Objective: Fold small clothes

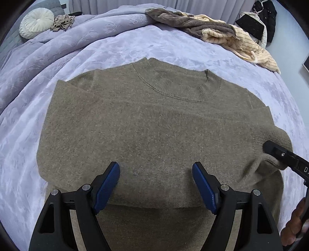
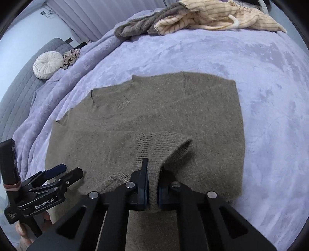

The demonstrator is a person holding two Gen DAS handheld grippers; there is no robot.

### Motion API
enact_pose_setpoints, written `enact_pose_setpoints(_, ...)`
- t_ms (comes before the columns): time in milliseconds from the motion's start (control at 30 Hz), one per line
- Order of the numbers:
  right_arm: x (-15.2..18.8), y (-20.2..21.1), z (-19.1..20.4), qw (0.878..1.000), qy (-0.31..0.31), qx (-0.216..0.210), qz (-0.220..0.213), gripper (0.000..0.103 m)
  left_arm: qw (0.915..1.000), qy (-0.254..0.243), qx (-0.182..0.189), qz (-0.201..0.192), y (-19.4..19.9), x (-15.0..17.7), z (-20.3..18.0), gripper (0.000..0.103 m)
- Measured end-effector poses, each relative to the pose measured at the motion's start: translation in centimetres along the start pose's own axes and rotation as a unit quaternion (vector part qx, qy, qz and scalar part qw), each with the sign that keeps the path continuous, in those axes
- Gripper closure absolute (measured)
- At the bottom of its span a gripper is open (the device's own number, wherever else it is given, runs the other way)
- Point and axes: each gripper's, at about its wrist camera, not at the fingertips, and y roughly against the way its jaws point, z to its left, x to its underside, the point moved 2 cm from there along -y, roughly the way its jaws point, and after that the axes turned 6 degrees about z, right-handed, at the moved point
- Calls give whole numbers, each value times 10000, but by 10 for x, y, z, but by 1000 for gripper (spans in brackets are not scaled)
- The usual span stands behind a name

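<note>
From the left wrist camera, we see our left gripper point(image 1: 156, 173) with fingers spread wide and empty above the olive knit sweater point(image 1: 154, 125), which lies flat on the lavender bedspread point(image 1: 29, 154). At three o'clock the right gripper point(image 1: 270, 148) meets the ribbed sleeve cuff point(image 1: 270, 135).

From the right wrist camera, our right gripper point(image 2: 152, 185) pinches that cuff point(image 2: 154, 154); a beige striped garment point(image 2: 222, 17) lies at twelve o'clock.

Olive-brown sweater point(image 1: 154, 125); lavender blanket point(image 1: 193, 44); cream striped garment point(image 1: 245, 44).
</note>
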Motion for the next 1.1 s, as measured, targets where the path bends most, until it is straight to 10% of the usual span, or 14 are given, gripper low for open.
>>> enact_pose_setpoints(233,-17,49,10,9965,344,415,-641,96,9998,176,-24,59,-5,-6,21,24)
enact_pose_setpoints(433,-19,8,-13,9967,314,749,-78,90,9998,87,-90,134,-9,-5,25,24)
enact_pose_setpoints(733,-6,53,11,9874,464,1235,-876,32,9993,-29,-311,194,-13,-11,37,24)
enact_pose_setpoints(1100,23,-14,15,9860,595,1545,215,32,9992,-214,-345,62,-7,-5,37,24)
